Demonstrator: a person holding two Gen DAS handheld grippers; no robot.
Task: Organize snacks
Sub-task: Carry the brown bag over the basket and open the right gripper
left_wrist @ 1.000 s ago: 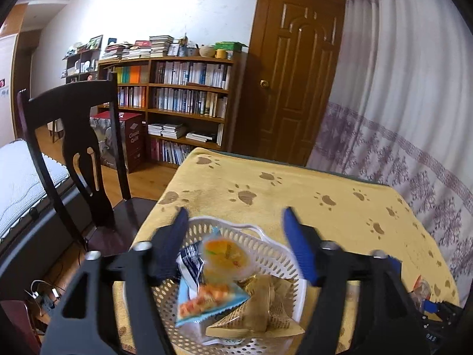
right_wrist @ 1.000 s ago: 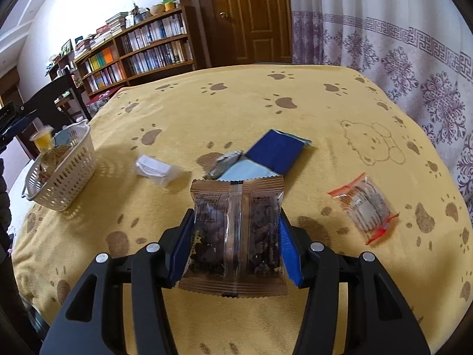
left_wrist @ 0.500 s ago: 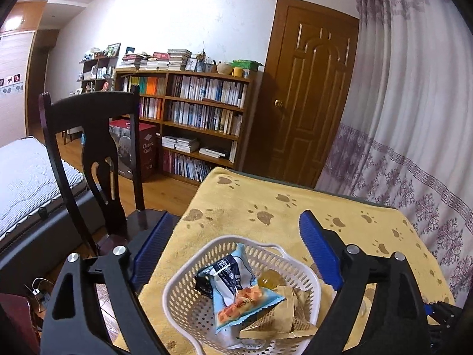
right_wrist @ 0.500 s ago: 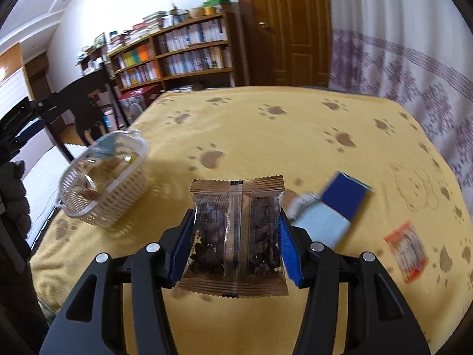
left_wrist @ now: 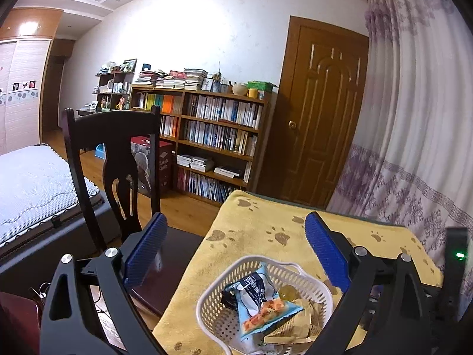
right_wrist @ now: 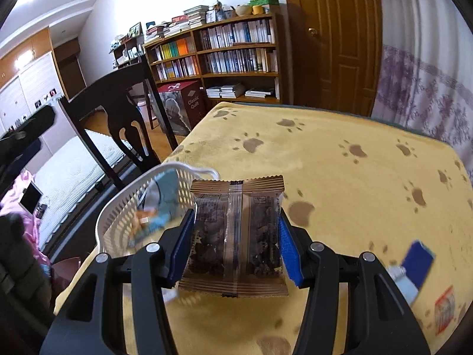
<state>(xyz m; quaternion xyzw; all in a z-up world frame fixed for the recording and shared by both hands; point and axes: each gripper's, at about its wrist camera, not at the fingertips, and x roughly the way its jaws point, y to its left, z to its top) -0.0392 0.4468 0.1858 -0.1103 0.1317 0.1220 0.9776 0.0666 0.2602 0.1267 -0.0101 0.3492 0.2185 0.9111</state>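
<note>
Basket [right_wrist: 124, 216] top open (chair [right_wrist: 118, 109] just beyond), cloth [right_wrist: 340, 183] bare.

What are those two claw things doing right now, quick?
Left gripper: open, holding nothing, above the white basket.
Right gripper: shut on a brown snack packet, beside the basket.

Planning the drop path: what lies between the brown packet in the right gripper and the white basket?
Nothing: in the right wrist view the brown snack packet sits right beside the white basket, no object between them.
</note>
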